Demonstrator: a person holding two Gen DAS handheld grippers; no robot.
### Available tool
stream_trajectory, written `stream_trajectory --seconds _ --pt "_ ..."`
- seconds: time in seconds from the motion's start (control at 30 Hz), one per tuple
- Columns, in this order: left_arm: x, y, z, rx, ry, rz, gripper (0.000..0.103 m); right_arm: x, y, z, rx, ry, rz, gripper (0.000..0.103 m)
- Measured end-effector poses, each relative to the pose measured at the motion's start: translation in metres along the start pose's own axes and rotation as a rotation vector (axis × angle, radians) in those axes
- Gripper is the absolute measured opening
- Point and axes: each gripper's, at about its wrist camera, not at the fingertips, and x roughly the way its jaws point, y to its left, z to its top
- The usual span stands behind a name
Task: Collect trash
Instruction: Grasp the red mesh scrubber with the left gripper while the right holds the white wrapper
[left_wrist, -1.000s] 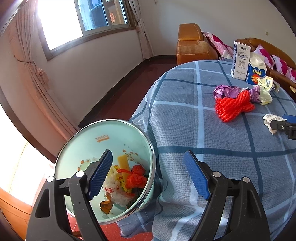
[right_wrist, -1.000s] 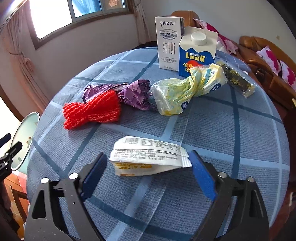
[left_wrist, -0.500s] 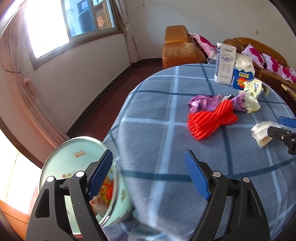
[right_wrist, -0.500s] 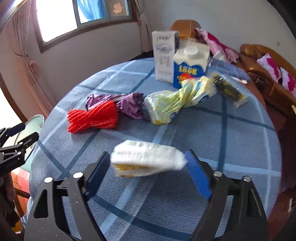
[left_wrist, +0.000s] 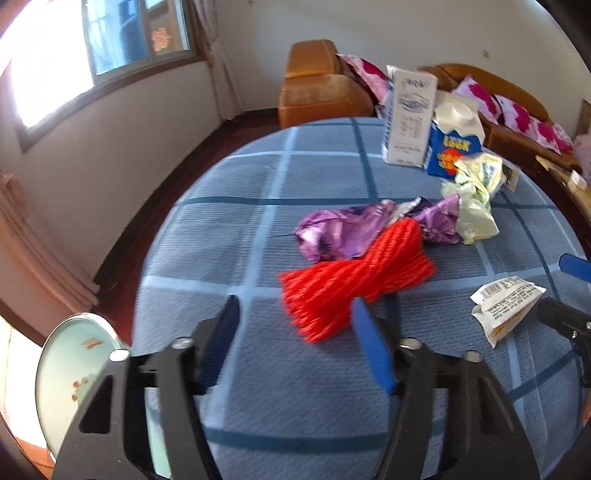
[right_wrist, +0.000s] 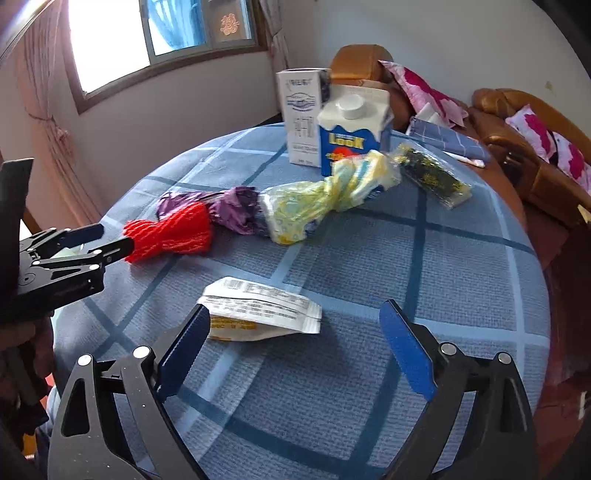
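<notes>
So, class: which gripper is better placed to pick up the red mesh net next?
Probably the left gripper: the red mesh net lies just ahead of its open fingers, while the right gripper faces the white wrapper.

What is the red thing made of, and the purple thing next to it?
The red thing looks like soft foam or plastic netting: ribbed strands, matte, bunched in the middle like a bow. The purple thing looks like thin foil or metallised plastic wrapper: shiny and crumpled, with bright glints on the creases. Neither can be told for sure from looks alone.
</notes>
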Motion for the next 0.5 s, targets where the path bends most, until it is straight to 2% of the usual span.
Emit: stream_trajectory --seconds 0.03,0.07,0.1,0.17,0.5 --pt "0.003 -0.004 0.0 0.016 0.009 -0.007 0.025 -0.001 -0.005 -0.001 0.015 -0.003 -0.005 0.091" --pt "0.008 -0.008 0.0 0.037 0.026 -0.012 0.012 -0.001 -0.007 -0.001 0.022 -0.004 -0.008 0.092" --pt "0.011 -0.011 -0.001 0.048 0.038 -0.016 0.005 -0.002 -0.01 -0.002 0.03 -0.005 -0.011 0.092" --pt "0.01 -0.014 -0.003 0.072 0.032 -0.009 0.0 -0.003 -0.013 -0.004 0.041 -0.006 -0.016 0.092" --pt "-0.035 0.014 -0.015 0.063 -0.017 -0.001 0.0 0.001 0.009 -0.002 0.015 0.01 -0.003 0.097"
